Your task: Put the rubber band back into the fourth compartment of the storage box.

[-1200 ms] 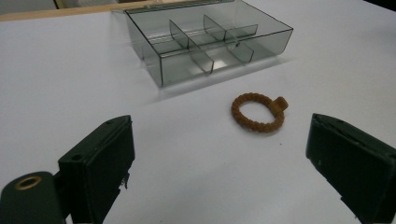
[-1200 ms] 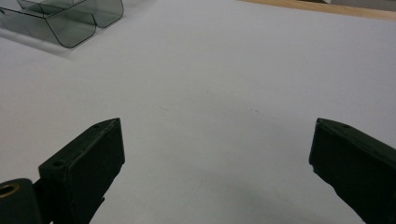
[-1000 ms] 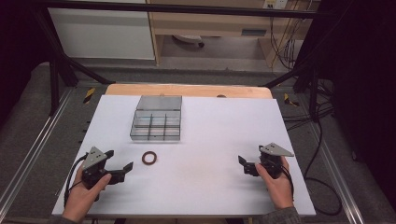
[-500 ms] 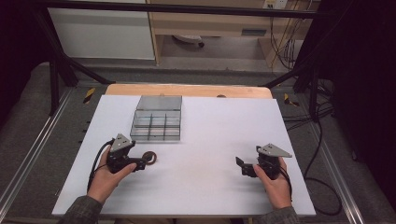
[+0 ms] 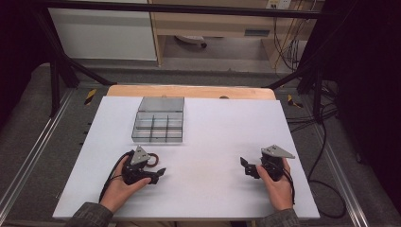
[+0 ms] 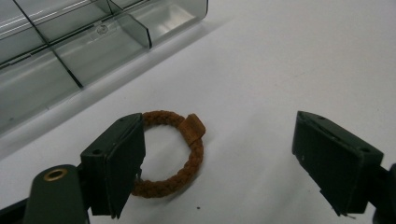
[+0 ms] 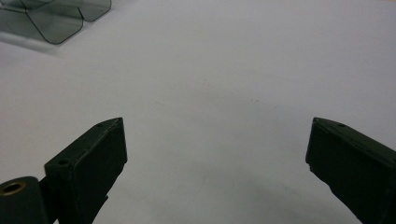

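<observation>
A brown braided ring (image 6: 175,154) with a small tab lies flat on the white table (image 5: 213,142). In the high view the brown ring (image 5: 152,161) peeks out beside my left gripper (image 5: 158,174), which stands open just over it. In the left gripper view the left jaw overlaps the ring's left side and the right jaw stands far to the right, nothing held. A clear plastic organiser box (image 5: 158,120) with several compartments sits beyond the ring; the same box (image 6: 70,42) shows at upper left. My right gripper (image 5: 246,166) is open over bare table at the right.
Cables (image 5: 326,156) trail over the dark floor right of the table. A wooden strip (image 5: 189,91) runs along the table's far edge. A corner of the clear box (image 7: 56,21) shows at the upper left of the right gripper view.
My left gripper moved forward and right from the table's near left edge to the brown ring, now hovering at it. The right gripper stayed nearly still.
</observation>
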A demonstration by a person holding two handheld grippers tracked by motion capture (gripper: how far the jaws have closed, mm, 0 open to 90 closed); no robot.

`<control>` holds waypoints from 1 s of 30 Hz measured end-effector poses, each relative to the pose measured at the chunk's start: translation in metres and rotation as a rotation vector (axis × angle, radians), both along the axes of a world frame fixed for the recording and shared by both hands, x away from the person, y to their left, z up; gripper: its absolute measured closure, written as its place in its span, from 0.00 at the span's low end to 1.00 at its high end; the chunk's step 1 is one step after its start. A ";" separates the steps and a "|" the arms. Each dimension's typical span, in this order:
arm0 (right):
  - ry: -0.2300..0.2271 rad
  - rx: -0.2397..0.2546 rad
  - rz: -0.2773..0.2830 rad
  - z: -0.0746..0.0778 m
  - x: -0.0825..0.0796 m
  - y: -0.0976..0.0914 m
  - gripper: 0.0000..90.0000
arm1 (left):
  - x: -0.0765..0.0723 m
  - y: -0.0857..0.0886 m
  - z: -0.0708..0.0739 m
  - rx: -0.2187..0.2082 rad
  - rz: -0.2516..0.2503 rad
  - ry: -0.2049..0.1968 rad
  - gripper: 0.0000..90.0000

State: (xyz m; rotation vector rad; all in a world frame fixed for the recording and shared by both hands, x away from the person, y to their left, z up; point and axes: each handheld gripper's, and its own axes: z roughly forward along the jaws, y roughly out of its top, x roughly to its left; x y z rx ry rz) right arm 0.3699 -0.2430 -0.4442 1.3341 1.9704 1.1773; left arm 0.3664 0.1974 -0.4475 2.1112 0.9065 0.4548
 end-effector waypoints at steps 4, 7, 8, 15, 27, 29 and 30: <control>-0.006 -0.004 0.009 0.001 -0.001 0.001 0.07 | 0.002 0.001 0.000 0.002 0.013 -0.001 0.21; -0.017 -0.034 0.054 0.004 -0.004 0.007 0.07 | 0.003 0.002 -0.001 0.005 0.016 0.002 0.25; -0.019 -0.037 0.061 0.005 -0.004 0.009 0.07 | 0.003 0.002 -0.001 0.007 0.012 0.001 0.27; -0.001 -0.046 0.058 0.003 -0.004 0.008 0.07 | 0.000 0.006 0.003 -0.006 -0.002 -0.008 0.44; 0.013 -0.063 0.072 0.000 -0.002 0.010 0.07 | 0.005 0.002 -0.002 0.053 0.027 -0.007 0.61; 0.019 -0.061 0.076 0.000 -0.001 0.011 0.07 | 0.008 0.003 -0.006 0.055 0.044 0.006 0.64; 0.019 -0.061 0.076 0.000 -0.001 0.011 0.07 | 0.008 0.003 -0.006 0.055 0.044 0.006 0.66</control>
